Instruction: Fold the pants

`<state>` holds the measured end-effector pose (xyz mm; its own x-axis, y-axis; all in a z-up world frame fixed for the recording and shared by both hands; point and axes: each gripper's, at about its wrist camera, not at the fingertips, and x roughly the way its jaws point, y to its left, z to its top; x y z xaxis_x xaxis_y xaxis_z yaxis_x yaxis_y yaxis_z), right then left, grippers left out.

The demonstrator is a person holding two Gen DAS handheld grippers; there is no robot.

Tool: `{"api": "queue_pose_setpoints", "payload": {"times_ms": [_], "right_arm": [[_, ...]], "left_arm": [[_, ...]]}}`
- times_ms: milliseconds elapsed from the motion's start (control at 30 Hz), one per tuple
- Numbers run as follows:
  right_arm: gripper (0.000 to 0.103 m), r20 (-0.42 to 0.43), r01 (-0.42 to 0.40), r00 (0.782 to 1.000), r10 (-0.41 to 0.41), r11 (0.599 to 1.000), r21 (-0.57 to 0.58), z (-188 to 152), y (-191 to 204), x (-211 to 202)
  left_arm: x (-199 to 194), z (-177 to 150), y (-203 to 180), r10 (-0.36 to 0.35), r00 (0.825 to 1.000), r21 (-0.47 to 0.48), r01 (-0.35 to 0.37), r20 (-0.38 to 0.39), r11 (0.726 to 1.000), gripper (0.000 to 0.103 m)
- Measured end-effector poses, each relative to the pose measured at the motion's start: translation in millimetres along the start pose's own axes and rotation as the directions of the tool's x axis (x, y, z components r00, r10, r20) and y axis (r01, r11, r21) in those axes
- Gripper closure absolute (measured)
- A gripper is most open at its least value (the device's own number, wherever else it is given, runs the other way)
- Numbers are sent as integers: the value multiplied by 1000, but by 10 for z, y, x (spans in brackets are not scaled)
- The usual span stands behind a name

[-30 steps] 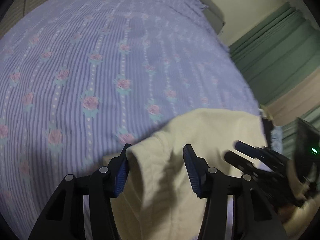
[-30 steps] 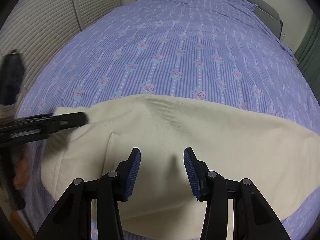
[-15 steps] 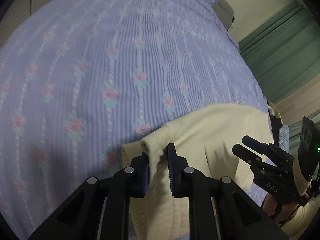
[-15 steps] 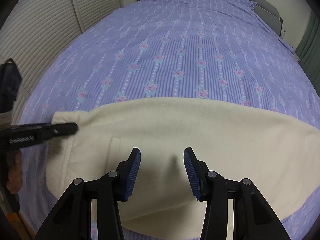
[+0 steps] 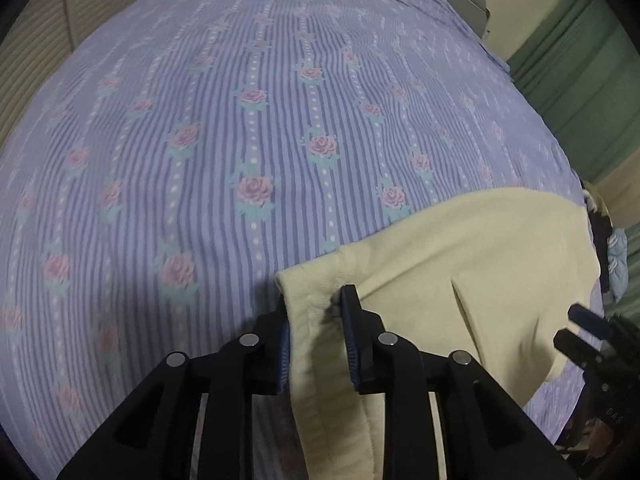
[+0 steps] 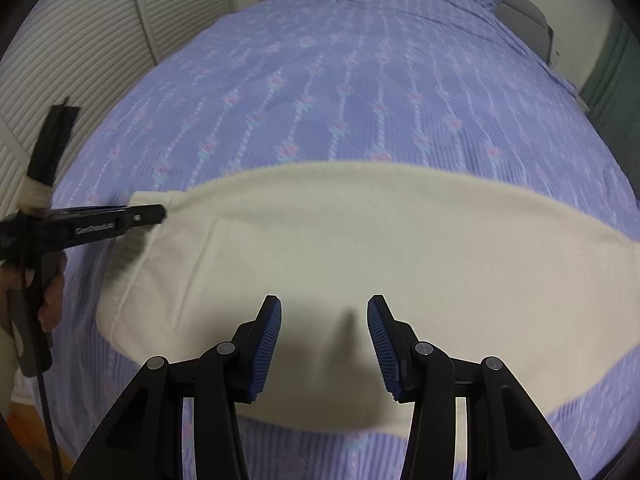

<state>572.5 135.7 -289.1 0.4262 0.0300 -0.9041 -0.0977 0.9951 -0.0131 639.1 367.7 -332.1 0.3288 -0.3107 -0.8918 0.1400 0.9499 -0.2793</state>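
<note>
**Left wrist view: corner of the pants pinched, ready to lift**

Left wrist view shows the left gripper (image 5: 316, 336) with a bunched corner of the cream fleece pants (image 5: 460, 264) pressed between its blue pads; the jaws, which have just been easing slightly wider after a tight squeeze, are clenched on that hem fold. The rest of the garment spreads away to the right of the jaws across the striped, rose-printed bedspread (image 5: 248, 120) (it lies mostly flat, with one seam line running through it).

In the right wrist view, the right gripper (image 6: 324, 340) hovers over the near edge of the pants (image 6: 360, 240) with its jaws released and nothing between them; cloth lies just ahead of and beneath the pads.

To do this step well, I judge the right jaws should drop onto the matching edge and close on both layers before either hand lifts. Thick fleece can slip from a shallow pinch, so the left grip wants a deep bite. Lifting both corners level should keep the fold line straight.
</note>
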Motion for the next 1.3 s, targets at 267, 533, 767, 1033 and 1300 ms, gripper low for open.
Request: {"api": "queue_pose_setpoints", "payload": {"times_ms": [267,533,767,1033,1300], "right_arm": [[56,53,9,999,-8,1000,-18,-64,-90,-298],[38,133,5,991,-8,1000,27,-228,-593,-996],[38,159,49,985,-68,991,122,-453,-1485,-1667],[38,224,66,969,-107,981,183,-708,-2755,-2193],[38,282,57,956,-79,995,86,-885,-3836,-2523]], "left_arm": [[-522,-219,-254,326,941,119,-335,86,935,46],[-1244,-400,-1114,340,920,163,-372,195,914,30],[-1527,-470,-2234,260,928,222,-322,266,920,25],[-1505,-481,-3585,173,939,227,-245,297,942,25],[-1363,-601,-4849,163,949,185,-217,269,959,25]]}}
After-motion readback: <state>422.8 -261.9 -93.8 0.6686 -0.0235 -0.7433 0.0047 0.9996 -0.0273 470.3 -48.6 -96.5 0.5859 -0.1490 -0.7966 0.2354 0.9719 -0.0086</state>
